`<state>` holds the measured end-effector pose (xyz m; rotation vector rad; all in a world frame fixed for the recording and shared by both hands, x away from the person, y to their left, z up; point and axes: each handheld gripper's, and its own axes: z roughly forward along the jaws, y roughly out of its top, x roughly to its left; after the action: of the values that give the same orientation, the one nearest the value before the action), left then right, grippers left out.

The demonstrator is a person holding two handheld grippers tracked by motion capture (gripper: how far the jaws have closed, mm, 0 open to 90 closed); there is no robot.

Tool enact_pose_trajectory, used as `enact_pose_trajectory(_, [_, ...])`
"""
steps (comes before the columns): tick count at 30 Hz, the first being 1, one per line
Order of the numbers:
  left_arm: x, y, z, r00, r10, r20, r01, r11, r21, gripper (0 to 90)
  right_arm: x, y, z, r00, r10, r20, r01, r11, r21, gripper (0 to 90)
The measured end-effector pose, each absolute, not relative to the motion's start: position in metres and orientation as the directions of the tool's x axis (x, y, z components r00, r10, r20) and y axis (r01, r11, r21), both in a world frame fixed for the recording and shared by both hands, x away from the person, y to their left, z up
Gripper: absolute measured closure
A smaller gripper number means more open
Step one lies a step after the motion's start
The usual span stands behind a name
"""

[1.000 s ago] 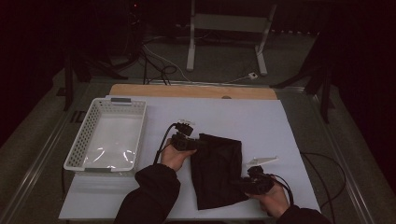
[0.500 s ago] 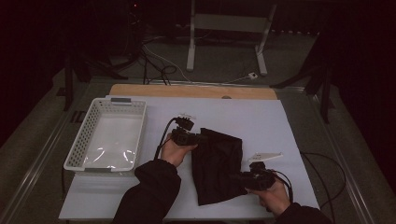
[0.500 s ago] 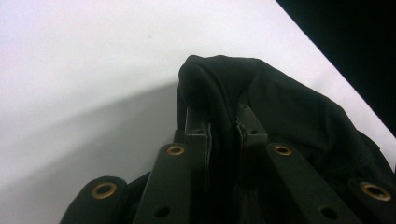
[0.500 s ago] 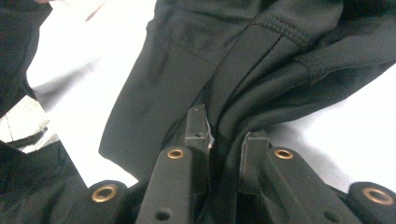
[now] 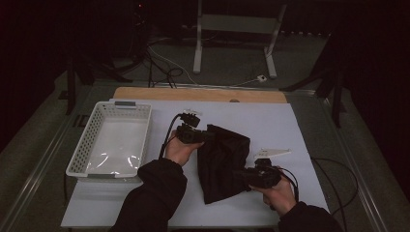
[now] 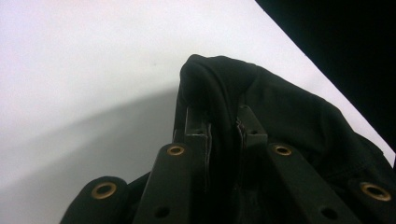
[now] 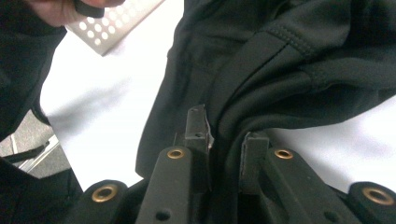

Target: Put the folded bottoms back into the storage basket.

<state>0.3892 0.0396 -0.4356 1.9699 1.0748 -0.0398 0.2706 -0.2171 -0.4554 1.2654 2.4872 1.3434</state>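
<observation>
A black garment (image 5: pixel 220 162) lies folded on the white sheet in the middle of the table. At its upper left corner my left gripper (image 5: pixel 205 136) is shut on the cloth; in the left gripper view a fold of the garment (image 6: pixel 280 107) is pinched between the two black jaws of the gripper (image 6: pixel 224 126). At its right edge my right gripper (image 5: pixel 241 175) is shut on the cloth as well, and the right gripper view shows a bunched seam of the garment (image 7: pixel 261 60) running down between that gripper's (image 7: pixel 224 126) jaws. Both held edges are raised off the sheet.
A white perforated basket (image 5: pixel 82 155) stands at the left of the sheet, its corner (image 7: pixel 112 23) also in the right gripper view. A wooden strip (image 5: pixel 198 94) runs along the far edge. Cables trail at the right (image 5: pixel 333 174). A metal stand (image 5: pixel 232 29) is behind the table.
Both hands have lifted a little with the garment's edges in their grip, and the cloth has bunched narrower between them. The jaws stay closed on it.
</observation>
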Motion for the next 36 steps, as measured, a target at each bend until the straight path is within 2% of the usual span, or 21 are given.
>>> enact_pose_trajectory(20, [0.398,0.051,-0.405,0.626,0.682,-0.379,0.673,-0.227,0.704,79.8,0.298,-0.189,-0.427,-0.677,0.654,0.338,0.606,0.234,0.761,78.8])
enact_pose_trajectory(36, [0.401,0.056,-0.39,0.618,0.696,-0.365,0.664,-0.214,0.717,80.0,0.312,-0.173,-0.418,-0.671,0.655,0.347,0.603,0.211,0.769,78.8])
